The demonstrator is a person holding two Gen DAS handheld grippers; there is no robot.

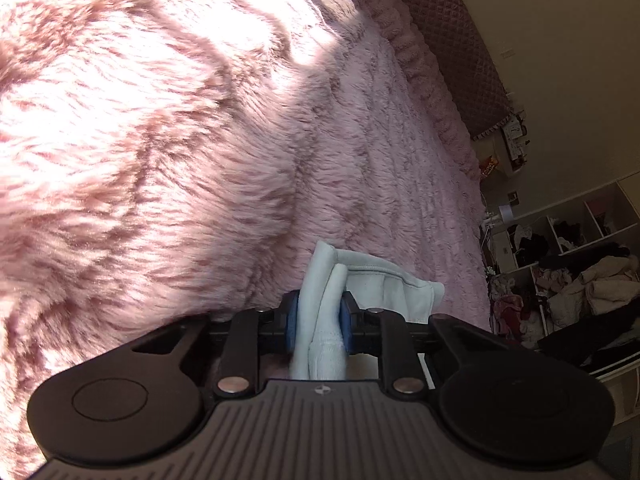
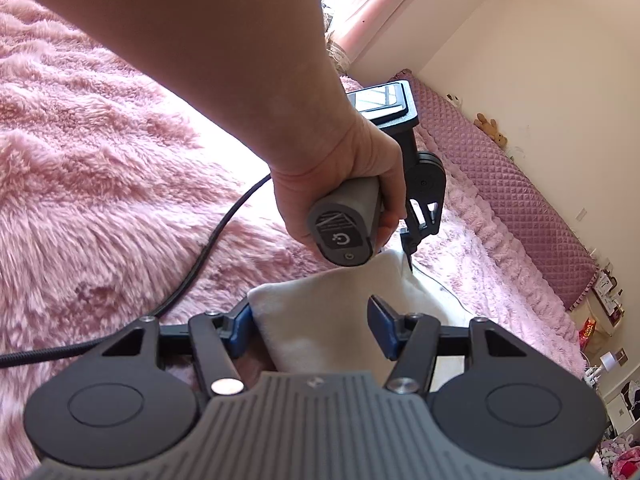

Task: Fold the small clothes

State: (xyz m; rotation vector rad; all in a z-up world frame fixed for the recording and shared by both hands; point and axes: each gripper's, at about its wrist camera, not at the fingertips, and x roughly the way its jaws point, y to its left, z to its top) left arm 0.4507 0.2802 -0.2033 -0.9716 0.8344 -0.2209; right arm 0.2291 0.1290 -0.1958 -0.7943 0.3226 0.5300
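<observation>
A fluffy pink blanket [image 1: 168, 128] fills the left wrist view from nine to one o'clock, sunlit across its top. At two o'clock runs a quilted mauve headboard [image 2: 516, 184] — a small plush toy [image 2: 490, 126] sits on its upper edge. A black cable [image 2: 208, 256] snakes over the blanket at nine o'clock. At four o'clock stand white shelves [image 1: 576, 240], crammed with heaped clothing [image 1: 600, 284].

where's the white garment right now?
The small white cloth garment is pinched in the left hand-held gripper, over the fluffy pink blanket; in the right wrist view it lies between the open right hand-held gripper's fingers.
</observation>
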